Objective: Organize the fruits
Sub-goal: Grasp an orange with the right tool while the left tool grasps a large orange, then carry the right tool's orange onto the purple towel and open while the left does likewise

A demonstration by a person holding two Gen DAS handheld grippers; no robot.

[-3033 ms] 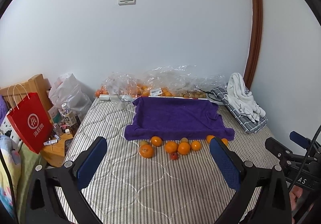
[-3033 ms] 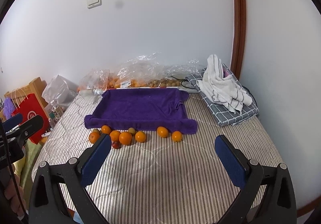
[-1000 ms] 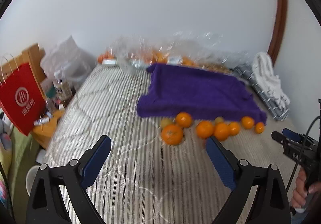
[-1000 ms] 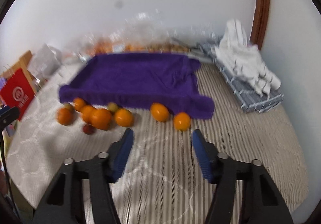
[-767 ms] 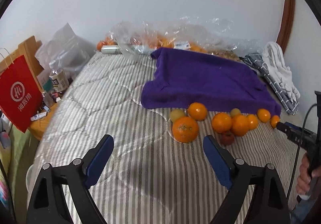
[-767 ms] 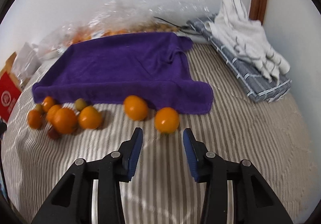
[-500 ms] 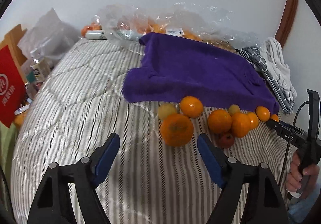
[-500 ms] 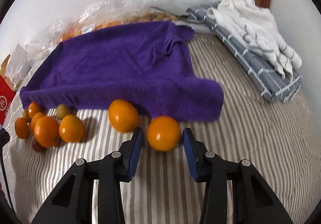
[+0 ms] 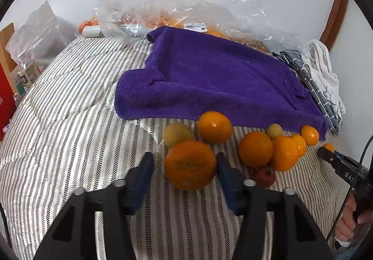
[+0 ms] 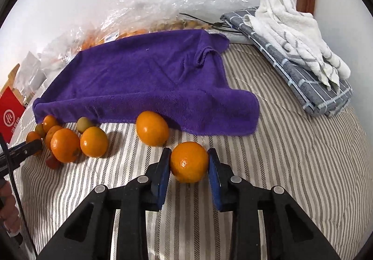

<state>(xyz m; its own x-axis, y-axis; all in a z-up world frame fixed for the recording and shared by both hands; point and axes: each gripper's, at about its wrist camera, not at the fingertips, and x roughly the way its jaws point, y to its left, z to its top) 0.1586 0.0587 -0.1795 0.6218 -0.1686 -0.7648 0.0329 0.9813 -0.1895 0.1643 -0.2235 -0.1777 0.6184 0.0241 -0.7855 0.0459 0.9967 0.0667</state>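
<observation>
Both hand-held grippers lowered, left (image 9: 185, 166) closing around big orange (image 9: 190, 164), right (image 10: 188, 164) closing on small orange (image 10: 189, 161), towel edge (image 10: 186, 129) just beyond

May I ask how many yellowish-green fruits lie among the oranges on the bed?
2. One greenish fruit sits just behind the big orange at the row's left end; the other greenish fruit lies by the purple towel, farther right. The plastic bags behind may hide more.

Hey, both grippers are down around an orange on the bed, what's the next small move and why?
Probably finish closing, then lift. The left gripper is closing around the big orange, a gap left at one pad; the right gripper is closing on a smaller orange, pads touching. Both rest on the striped bedcover.
</observation>
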